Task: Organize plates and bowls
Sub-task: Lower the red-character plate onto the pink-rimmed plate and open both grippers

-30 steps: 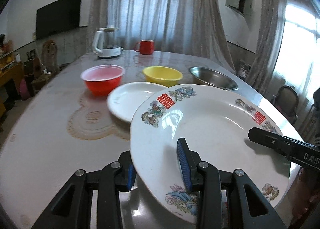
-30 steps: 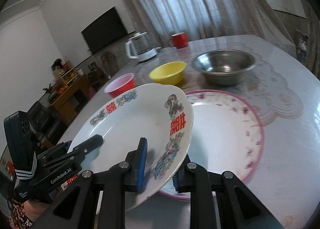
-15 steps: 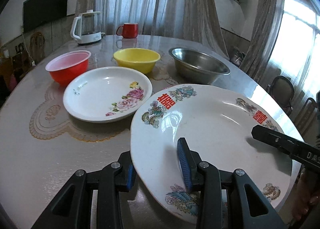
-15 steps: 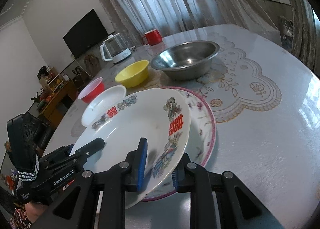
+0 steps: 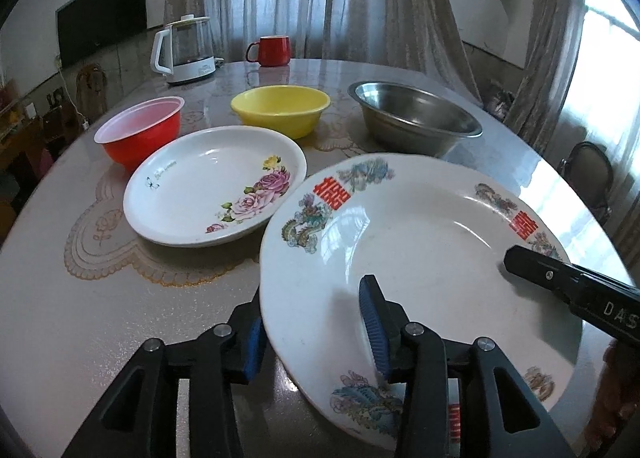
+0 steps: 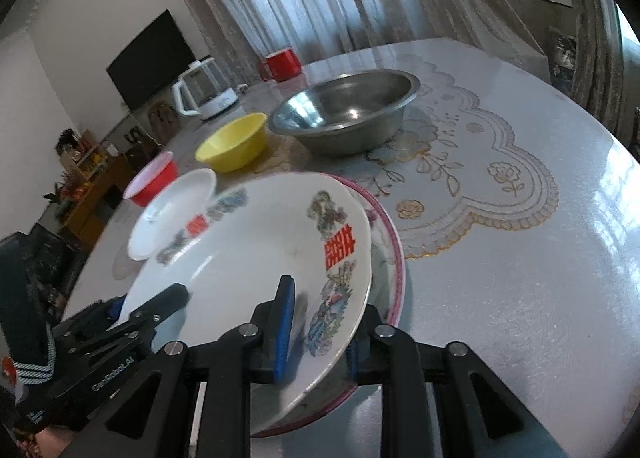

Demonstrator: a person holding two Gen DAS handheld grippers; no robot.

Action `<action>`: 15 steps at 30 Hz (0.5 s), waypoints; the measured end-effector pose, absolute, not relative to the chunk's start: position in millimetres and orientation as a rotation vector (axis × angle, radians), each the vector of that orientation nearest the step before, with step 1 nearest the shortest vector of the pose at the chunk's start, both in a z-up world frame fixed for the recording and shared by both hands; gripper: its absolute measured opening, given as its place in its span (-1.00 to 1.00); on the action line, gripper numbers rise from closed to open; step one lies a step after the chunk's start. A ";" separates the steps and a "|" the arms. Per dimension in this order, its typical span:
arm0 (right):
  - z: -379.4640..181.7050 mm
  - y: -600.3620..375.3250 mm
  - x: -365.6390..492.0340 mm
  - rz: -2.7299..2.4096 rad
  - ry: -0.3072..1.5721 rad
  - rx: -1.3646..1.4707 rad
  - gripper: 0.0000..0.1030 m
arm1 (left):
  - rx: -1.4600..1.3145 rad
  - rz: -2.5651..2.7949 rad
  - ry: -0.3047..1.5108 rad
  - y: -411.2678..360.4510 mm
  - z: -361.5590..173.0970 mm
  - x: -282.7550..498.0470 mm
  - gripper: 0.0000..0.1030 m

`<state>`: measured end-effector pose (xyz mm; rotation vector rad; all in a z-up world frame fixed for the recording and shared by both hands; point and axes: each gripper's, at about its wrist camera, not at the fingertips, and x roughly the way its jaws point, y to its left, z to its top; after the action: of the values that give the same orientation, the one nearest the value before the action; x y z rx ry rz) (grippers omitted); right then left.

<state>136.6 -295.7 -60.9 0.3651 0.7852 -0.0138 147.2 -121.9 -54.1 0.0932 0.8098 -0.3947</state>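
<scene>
A big white plate (image 5: 420,238) with red characters and painted birds is held at two rims. Its right side lies over a pink-rimmed plate (image 6: 394,258) on the table. My left gripper (image 5: 314,338) straddles the near rim. Its jaws are opening, and the pads look slack on the rim. In the right wrist view, my right gripper (image 6: 320,334) is shut on the plate's other rim, one pad on top and one beneath. A rose-patterned plate (image 5: 208,186) lies to the left. Behind stand a red bowl (image 5: 140,134), a yellow bowl (image 5: 280,106) and a steel bowl (image 5: 412,114).
A white kettle (image 5: 184,50) and a red mug (image 5: 272,50) stand at the far side of the round table (image 5: 80,298). A dark chair (image 5: 588,166) stands beyond the table's right edge. A lace-pattern mat (image 6: 480,186) lies right of the plates.
Both grippers carried the big plate across and down onto the pink-rimmed plate, which it now mostly covers. The left jaws have widened a little.
</scene>
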 end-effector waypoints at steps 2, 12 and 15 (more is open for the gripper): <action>-61.6 -298.8 135.1 -0.009 0.787 0.387 -0.55 | 0.093 -0.387 0.811 -121.5 -54.1 148.1 -0.14; -42.5 -307.1 105.4 -0.058 0.738 0.409 -0.36 | 0.136 -0.354 0.800 -130.7 -53.9 149.3 -0.06; -36.3 -303.1 98.5 -0.061 0.709 0.395 -0.36 | 0.137 -0.354 0.801 -132.0 -54.1 150.2 -0.01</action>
<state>98.5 -303.1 -36.3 0.3953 0.7094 -0.0614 150.2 -132.0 -54.1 0.1373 0.8008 -0.3536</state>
